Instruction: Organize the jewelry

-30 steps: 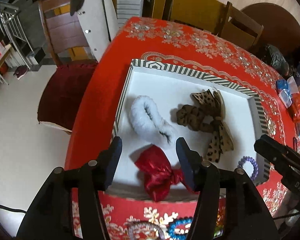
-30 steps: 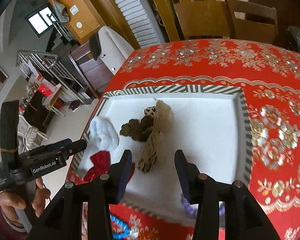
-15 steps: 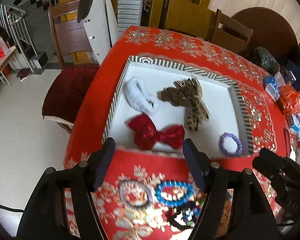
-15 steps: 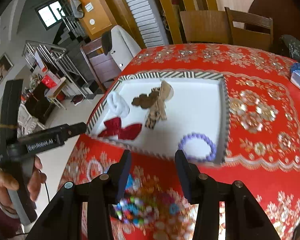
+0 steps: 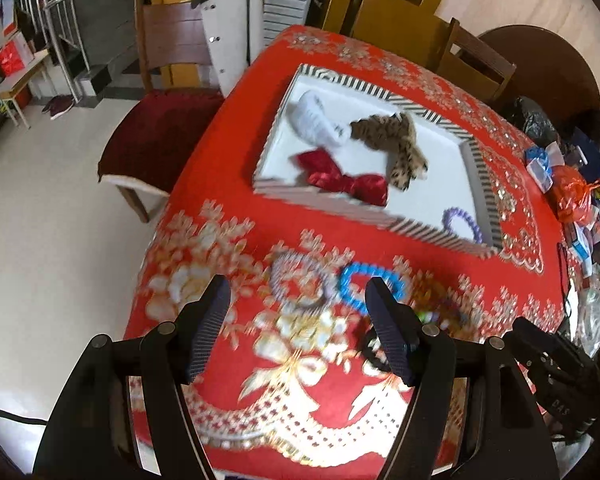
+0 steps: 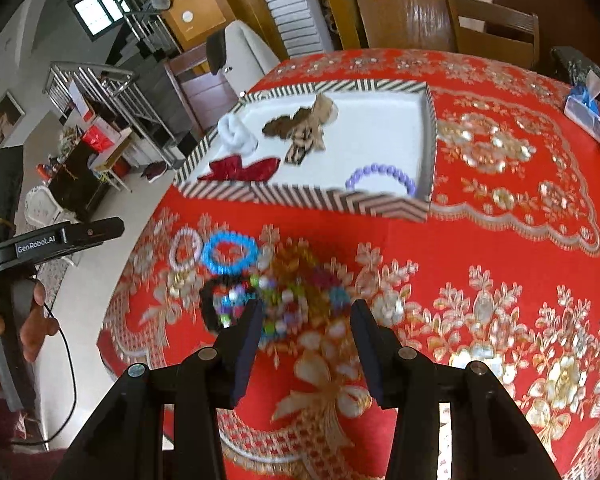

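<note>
While our left gripper (image 5: pixel 298 294) gapes wide and empty, our right gripper (image 6: pixel 304 316) stands half-parted, holding nothing. Glossy beaded rings (image 6: pixel 276 296) heap below on embroidered red cloth (image 6: pixel 480 264); satin bow (image 5: pixel 342 178) lies in the striped tray (image 5: pixel 360 210).

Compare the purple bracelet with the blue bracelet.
The purple bracelet lies inside the striped tray, near a front corner; the blue bracelet lies outside it on the red tablecloth. The purple one sits alone; the blue one sits beside a pale bracelet. Both are beaded rings lying flat.
</note>
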The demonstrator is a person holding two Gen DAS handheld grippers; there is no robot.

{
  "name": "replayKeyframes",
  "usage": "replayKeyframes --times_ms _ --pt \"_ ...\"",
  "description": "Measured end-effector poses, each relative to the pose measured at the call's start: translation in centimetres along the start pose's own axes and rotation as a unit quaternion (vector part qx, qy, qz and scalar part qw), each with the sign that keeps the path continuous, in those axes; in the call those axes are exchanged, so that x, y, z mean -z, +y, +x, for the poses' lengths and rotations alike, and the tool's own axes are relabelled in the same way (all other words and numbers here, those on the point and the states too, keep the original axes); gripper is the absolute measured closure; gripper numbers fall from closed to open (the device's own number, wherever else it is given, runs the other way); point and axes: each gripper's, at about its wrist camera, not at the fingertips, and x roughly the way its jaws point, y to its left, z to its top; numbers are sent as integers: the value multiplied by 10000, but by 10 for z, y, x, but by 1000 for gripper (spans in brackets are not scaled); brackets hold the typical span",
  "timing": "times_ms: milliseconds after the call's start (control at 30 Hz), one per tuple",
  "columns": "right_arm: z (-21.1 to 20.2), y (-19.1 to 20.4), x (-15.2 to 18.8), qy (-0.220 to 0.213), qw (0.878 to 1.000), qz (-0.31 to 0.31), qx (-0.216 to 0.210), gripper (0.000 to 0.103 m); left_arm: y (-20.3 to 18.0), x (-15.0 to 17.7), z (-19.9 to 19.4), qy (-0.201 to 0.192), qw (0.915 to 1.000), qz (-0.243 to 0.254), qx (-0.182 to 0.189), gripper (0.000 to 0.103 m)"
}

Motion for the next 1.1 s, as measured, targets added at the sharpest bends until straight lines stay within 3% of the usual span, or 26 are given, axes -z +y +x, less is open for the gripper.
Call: replayKeyframes --times_ms 300,400,533,867,933,1100 --pt "19 2 19 161 9997 -116 -118 59 8 33 4 191 9996 -184 7 33" --pt "27 5 16 184 9995 -118 -228 65 7 37 6 227 9996 -183 1 33" --pt "39 16 4 158 9990 -384 -188 71 8 37 7 226 9996 -190 -27 33" --pt "78 31 -10 494 9905 -1284 -38 73 16 34 17 391 9989 -256 42 33" --pt "83 28 -12 650 9899 -1259 -86 93 13 34 18 402 9990 -198 64 33" --pt "73 20 -6 616 9923 -1063 -141 94 -1 33 21 437 9989 21 173 33"
